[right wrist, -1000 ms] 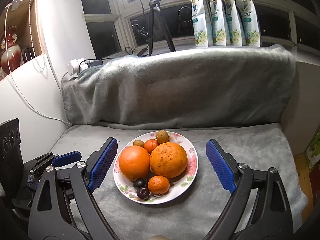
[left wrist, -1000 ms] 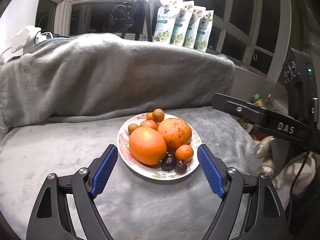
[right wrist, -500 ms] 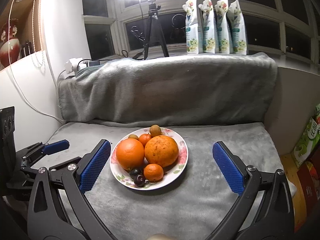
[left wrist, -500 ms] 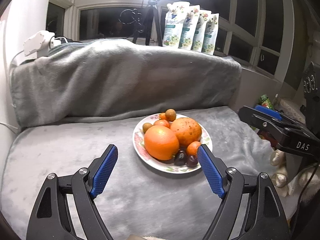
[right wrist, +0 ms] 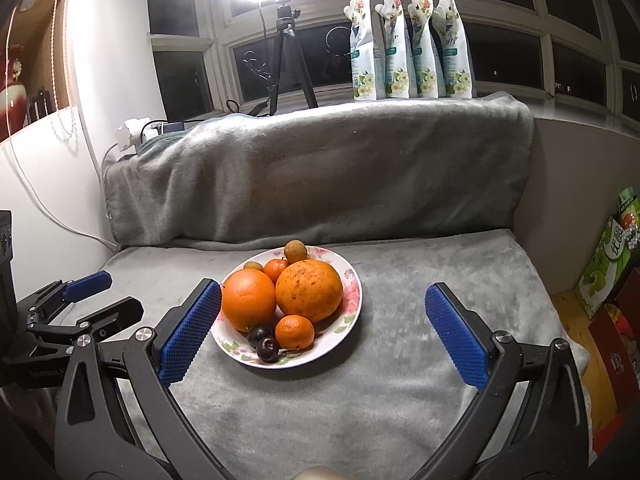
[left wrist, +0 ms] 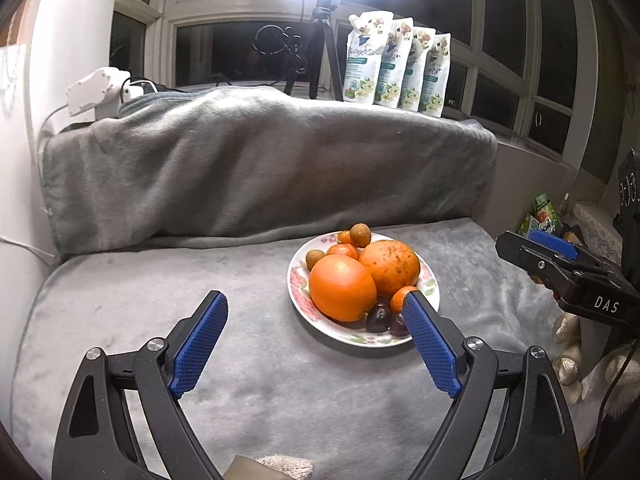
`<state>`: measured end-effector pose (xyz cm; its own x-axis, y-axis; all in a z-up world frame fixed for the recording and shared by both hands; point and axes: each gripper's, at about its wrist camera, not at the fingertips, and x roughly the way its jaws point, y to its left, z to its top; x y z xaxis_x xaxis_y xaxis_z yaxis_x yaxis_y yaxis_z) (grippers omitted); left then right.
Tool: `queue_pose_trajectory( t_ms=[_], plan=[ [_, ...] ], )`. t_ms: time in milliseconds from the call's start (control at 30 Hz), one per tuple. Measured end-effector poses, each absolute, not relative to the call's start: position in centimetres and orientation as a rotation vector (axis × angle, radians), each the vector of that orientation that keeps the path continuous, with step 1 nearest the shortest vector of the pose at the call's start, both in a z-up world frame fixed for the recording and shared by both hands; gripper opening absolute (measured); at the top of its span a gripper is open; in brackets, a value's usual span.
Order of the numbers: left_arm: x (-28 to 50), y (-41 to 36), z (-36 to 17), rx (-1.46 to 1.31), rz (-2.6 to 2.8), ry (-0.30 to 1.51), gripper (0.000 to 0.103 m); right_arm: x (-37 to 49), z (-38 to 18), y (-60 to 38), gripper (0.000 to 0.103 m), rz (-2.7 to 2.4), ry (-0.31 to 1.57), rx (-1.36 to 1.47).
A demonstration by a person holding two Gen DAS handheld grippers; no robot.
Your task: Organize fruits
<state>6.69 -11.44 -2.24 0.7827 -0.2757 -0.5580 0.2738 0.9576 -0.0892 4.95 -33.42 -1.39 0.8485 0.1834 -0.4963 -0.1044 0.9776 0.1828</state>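
My left gripper (left wrist: pixel 316 338) is opening over bare grey blanket (left wrist: pixel 248 364), the fruit plate (left wrist: pixel 298 292) just past its right jaw. My right gripper (right wrist: pixel 322 328) gapes wide (nothing gripped), the plate ahead towards its left jaw, blanket-draped ledge (right wrist: pixel 320 172) behind.

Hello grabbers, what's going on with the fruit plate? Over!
Left gripper empty, jaws opening. Right gripper open, empty. Fruit piled on plate, untouched, on grey blanket. Nothing in the way.
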Motion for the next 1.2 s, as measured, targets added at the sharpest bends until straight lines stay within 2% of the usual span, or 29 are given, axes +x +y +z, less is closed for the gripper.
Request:
queue_pose_trajectory(
  t_ms=[1200],
  plan=[
    [6.0,-11.2,-1.2,0.001,-0.278,0.59,0.09,4.5,-2.3,-32.9,0.103,0.175,0.593,0.174]
  ],
)
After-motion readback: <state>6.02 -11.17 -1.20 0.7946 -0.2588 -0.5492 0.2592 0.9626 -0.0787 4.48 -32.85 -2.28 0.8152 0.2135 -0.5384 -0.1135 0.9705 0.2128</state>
